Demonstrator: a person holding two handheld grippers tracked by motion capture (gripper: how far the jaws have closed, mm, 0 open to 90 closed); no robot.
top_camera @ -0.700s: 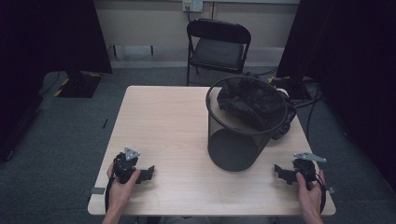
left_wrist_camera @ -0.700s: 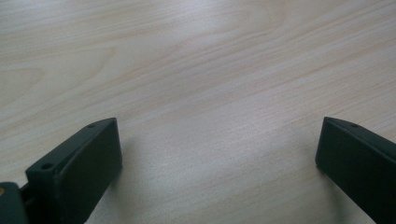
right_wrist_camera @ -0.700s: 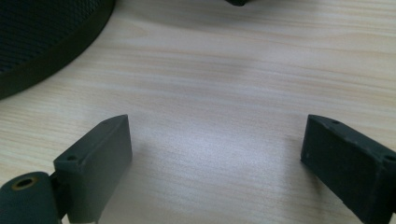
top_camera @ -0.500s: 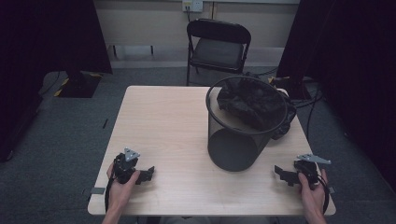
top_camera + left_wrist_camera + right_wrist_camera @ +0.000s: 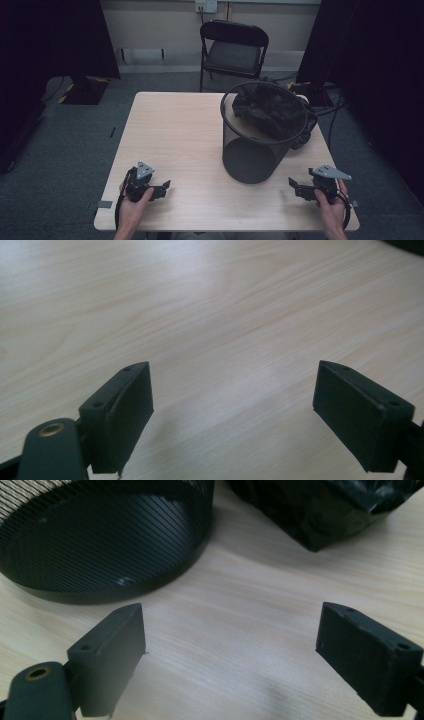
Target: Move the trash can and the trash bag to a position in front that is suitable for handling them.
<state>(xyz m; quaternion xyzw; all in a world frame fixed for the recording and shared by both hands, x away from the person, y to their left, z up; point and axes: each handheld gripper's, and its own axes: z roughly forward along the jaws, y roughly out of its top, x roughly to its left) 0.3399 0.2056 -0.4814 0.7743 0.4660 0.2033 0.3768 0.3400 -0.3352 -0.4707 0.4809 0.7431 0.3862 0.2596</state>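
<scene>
Left gripper [image 5: 161,189]: jaws apart, nothing held; rested low on pale wooden table [image 5: 175,130], seemingly in readiness | right gripper [image 5: 298,188]: jaws spread, empty; aimed toward black wire-mesh wastebasket [image 5: 250,150] | basket stood upright at table's right; crumpled black plastic bag [image 5: 272,112] draped over its rim, presumably awaiting fitting

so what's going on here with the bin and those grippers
A person sits at the table with a gripper in each hand. The left gripper and right gripper both rest near the front edge, open and holding nothing. Between them stands a mesh bin with a black bag draped over its rim, untouched.
</scene>
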